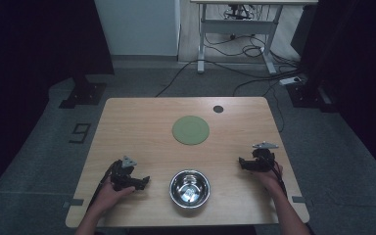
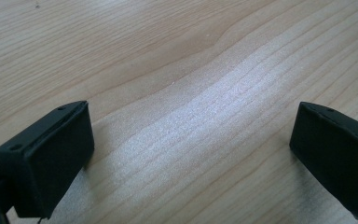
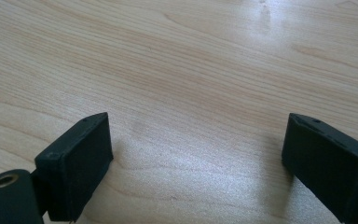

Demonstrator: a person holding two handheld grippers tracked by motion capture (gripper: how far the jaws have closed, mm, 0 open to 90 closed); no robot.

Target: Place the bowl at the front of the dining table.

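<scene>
Both grippers parked low on the wooden table (image 1: 137, 117), nothing held. Left gripper (image 1: 144, 181) near the front left, jaws spread wide with bare wood grain between them in its own view (image 2: 191, 140). Right gripper (image 1: 242, 163) near the front right edge, jaws likewise standing well apart, empty tabletop between them in its own view (image 3: 196, 149).

Steel bowl (image 1: 189, 188) sitting upright at the front centre, between the two hands, touched by neither. Round, so no long axis to line up with; any approach angle to the rim would seem to serve. From the left gripper, just off toward the middle of the table, jaws already aimed roughly that way. From the right gripper, farther off and a bit nearer the person. Left hand (image 1: 108, 195) looks the closer of the two.

Green round plate (image 1: 191, 129) lying flat farther back, straight beyond the bowl, well apart from both grippers. Likely a short sideways reach from the left for the near rim.
</scene>
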